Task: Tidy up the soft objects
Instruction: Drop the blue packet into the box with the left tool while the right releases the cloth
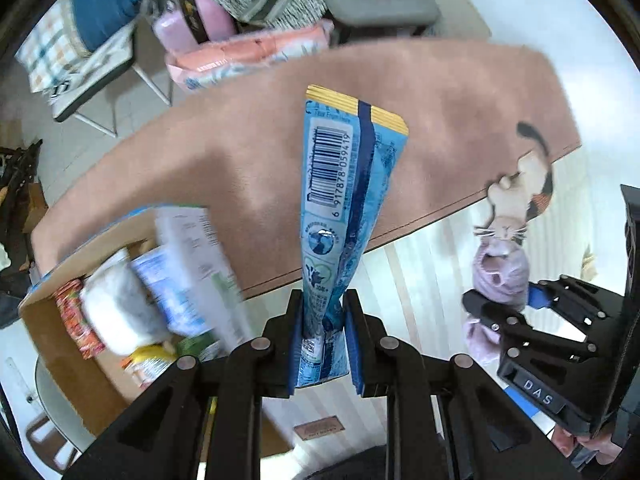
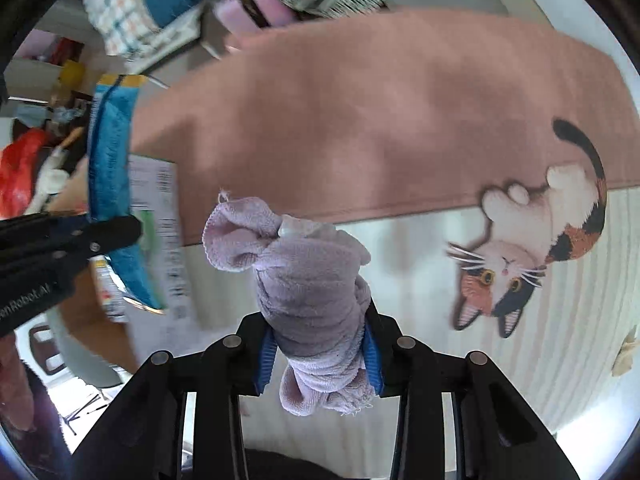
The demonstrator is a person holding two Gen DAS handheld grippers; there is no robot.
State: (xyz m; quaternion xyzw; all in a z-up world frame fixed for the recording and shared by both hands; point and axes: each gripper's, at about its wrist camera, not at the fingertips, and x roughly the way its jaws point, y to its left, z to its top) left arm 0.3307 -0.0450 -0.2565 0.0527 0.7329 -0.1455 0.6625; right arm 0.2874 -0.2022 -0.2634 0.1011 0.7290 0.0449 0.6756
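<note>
Pink part of mat (image 1: 440, 128) bare across its whole width, passable from either side. Striped part with cat print (image 2: 532, 256) also bare. Cardboard box (image 1: 60, 344) at left packed with packets, no free slot visible. Beyond mat's far edge: chair (image 1: 92, 64) and heaped bedding (image 1: 248, 52) block that side

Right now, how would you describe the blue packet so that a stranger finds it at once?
Look above the pink rug, beside the open cardboard box. The blue packet stands pinched in the left hand-held gripper. Only it shows a barcode and a yellow end strip; its neighbour is a lilac cloth.
</note>
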